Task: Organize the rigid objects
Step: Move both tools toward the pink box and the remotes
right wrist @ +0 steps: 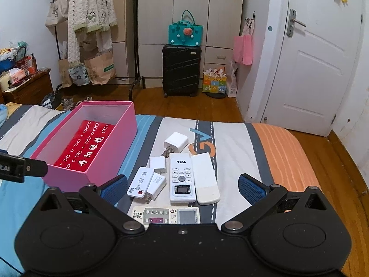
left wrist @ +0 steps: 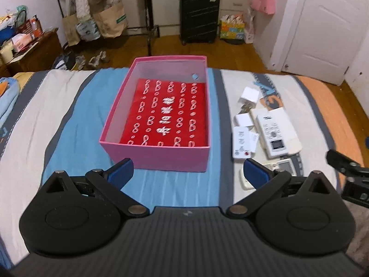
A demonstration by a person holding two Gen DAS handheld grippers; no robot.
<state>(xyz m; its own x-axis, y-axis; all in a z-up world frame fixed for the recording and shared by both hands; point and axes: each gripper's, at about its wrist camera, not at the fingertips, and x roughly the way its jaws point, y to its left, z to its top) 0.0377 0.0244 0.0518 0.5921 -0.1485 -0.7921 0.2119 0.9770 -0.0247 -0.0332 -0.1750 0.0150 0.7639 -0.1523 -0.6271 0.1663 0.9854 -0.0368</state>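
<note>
A pink open box (left wrist: 159, 157) (right wrist: 69, 175) sits on the striped bed, a red patterned cloth (left wrist: 168, 113) flat on its bottom. To its right lies a cluster of white items: a TCL remote (right wrist: 182, 177) (left wrist: 273, 133), a plain white remote (right wrist: 206, 180), a small remote with a red button (right wrist: 140, 182) (left wrist: 241, 142), a wide remote (right wrist: 166, 214) nearest me, and several white charger plugs (right wrist: 176, 142) (left wrist: 249, 94). My left gripper (left wrist: 189, 173) is open just before the box's near wall. My right gripper (right wrist: 183, 185) is open above the remotes, holding nothing.
The bed edge runs behind the box, wooden floor beyond. A black suitcase (right wrist: 181, 69), a clothes rack (right wrist: 92, 23), a wardrobe and a white door (right wrist: 311, 69) stand at the back. A cluttered wooden nightstand (right wrist: 25, 87) is at the left.
</note>
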